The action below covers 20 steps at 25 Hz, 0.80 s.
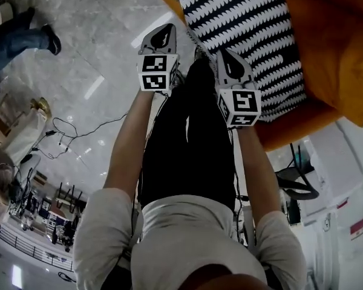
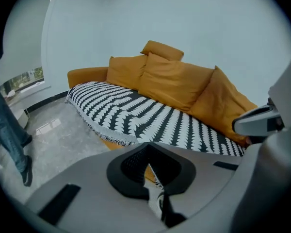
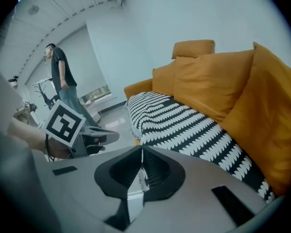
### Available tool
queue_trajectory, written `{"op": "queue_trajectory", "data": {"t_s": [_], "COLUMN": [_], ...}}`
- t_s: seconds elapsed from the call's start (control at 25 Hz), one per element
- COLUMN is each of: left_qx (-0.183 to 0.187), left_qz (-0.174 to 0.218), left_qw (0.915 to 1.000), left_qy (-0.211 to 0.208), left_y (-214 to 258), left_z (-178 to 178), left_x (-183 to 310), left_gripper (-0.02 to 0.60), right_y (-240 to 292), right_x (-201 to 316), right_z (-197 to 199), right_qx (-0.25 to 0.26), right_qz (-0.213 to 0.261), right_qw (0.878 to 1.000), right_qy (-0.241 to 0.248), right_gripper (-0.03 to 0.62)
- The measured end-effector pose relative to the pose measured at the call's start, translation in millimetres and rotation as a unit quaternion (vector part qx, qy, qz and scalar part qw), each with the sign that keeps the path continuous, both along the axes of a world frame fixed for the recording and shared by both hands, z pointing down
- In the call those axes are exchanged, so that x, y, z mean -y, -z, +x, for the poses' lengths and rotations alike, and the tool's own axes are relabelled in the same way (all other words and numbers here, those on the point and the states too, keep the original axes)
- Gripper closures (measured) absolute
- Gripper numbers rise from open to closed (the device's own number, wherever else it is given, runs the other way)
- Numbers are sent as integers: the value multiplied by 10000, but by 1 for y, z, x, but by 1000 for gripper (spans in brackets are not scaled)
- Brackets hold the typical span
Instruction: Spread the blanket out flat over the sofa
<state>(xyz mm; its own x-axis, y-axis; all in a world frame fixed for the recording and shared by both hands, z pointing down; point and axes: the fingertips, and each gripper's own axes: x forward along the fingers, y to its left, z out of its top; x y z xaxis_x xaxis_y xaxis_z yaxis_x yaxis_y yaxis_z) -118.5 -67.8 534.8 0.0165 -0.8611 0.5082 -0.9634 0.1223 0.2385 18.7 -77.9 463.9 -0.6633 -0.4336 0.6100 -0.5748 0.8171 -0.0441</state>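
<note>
- Clearly woven, the black-and-white zigzag blanket (image 2: 150, 115) with its fringed edge lies over the seat of the orange sofa (image 2: 87, 76), at 12 o'clock from both grippers.
- The left gripper (image 2: 148, 165) is pressed together, pinching the blanket's fringed edge.
- The right gripper (image 3: 139, 171) pinches that edge too.
- Plump cushions (image 2: 174, 79) line the back at 1 o'clock.
- The glossy marble floor (image 2: 58, 135) lies at 9 o'clock, with a person (image 3: 63, 81) standing there.
</note>
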Motion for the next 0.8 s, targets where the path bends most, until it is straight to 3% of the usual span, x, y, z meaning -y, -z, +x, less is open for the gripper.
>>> {"op": "queue_trajectory", "data": {"t_s": [0.2, 0.32, 0.44, 0.6, 0.8], "left_qx": [199, 340, 408, 476, 520], "left_qz": [-320, -573, -632, -770, -1103], "left_qw": [9987, 9964, 9962, 9934, 9873], "left_qy": [-349, -518, -433, -708, -1019], "left_y": [-4, -31, -50, -67, -101], "left_z": [32, 21, 6, 2, 7], "left_x": [43, 65, 84, 104, 117], "left_gripper": [569, 569, 565, 451, 445], "right_y": [31, 25, 19, 14, 5], "right_x": [26, 34, 40, 48, 57], "right_z": [40, 40, 40, 45, 57], "right_qx": [-50, -139, -235, -327, -441], "right_qz": [-25, -126, -222, -325, -367], "right_qw": [9999, 9996, 9992, 9985, 9979], "right_qy": [151, 203, 237, 298, 299], "right_gripper": [551, 551, 551, 551, 551]}}
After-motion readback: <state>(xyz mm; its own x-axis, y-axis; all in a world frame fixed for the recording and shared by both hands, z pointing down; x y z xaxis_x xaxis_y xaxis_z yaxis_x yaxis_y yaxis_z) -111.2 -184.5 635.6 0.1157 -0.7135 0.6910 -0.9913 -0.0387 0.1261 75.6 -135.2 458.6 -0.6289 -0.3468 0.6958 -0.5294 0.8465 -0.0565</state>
